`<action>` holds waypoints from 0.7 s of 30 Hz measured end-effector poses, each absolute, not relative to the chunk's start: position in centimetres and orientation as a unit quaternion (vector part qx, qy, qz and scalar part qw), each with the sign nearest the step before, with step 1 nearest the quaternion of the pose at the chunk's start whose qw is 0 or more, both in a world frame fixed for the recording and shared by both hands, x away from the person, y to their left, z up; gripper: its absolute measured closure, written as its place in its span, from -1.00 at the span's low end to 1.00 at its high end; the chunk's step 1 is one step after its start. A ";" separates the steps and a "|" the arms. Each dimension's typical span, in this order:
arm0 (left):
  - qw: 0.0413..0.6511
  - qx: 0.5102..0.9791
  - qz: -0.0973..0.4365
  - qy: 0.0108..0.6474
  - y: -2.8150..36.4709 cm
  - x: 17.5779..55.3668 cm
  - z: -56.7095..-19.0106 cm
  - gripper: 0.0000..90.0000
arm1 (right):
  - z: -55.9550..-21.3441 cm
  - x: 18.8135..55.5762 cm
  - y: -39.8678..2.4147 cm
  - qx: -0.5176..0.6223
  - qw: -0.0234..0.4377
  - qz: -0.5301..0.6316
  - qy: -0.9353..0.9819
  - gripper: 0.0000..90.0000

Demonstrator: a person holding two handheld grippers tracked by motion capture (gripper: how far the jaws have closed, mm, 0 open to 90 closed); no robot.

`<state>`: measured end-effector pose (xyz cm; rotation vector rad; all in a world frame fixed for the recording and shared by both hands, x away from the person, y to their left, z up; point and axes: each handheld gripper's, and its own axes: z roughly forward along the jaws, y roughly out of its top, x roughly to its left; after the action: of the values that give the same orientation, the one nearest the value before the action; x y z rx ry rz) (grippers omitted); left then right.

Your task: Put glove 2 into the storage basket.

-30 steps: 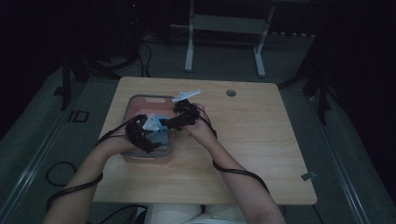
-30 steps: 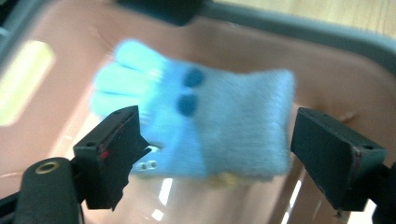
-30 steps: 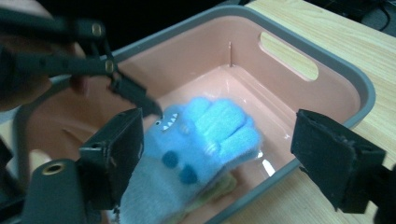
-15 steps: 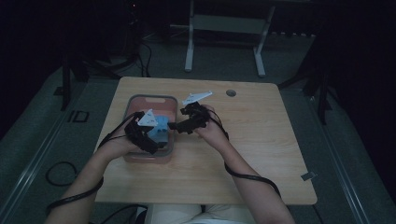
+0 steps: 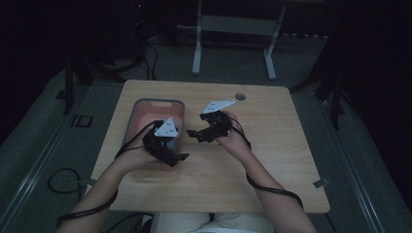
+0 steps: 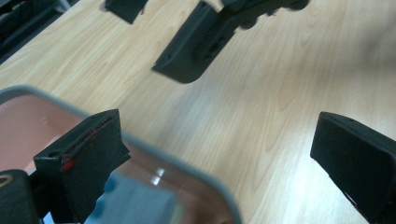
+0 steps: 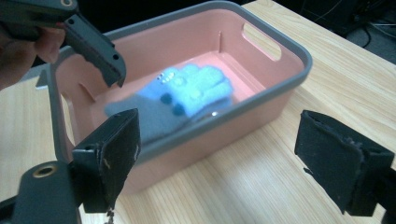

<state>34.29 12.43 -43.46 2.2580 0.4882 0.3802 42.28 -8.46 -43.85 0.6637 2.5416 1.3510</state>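
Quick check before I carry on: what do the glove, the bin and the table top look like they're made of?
Glove: soft knit or fleece, light blue with a grey cuff; fuzzy, matte surface.
Bin: moulded plastic, salmon pink with a grey rim; smooth walls, cut-out handle, slight sheen.
Table top: pale wood-grain, probably laminate; flat and even with a faint gloss.

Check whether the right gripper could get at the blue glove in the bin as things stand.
Probably yes: the right gripper is open, the pink bin has no lid, and the blue glove lies uncovered inside. The left gripper sits beside the bin's rim.
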 end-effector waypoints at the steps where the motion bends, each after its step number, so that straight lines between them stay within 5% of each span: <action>1: 0.391 0.889 0.151 0.188 12.1 34.1 -43.5 -0.94 | -43.9 42.2 -8.7 0.224 0.094 0.455 0.857 -0.68; 21: 0.424 0.885 0.115 0.154 6.8 31.9 -45.3 -0.94 | -45.5 40.4 -13.9 0.229 0.112 0.442 0.860 -0.68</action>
<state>31.89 6.80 -45.26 2.2143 0.3854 0.2872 40.39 -13.93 -45.48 0.6717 2.5259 1.2965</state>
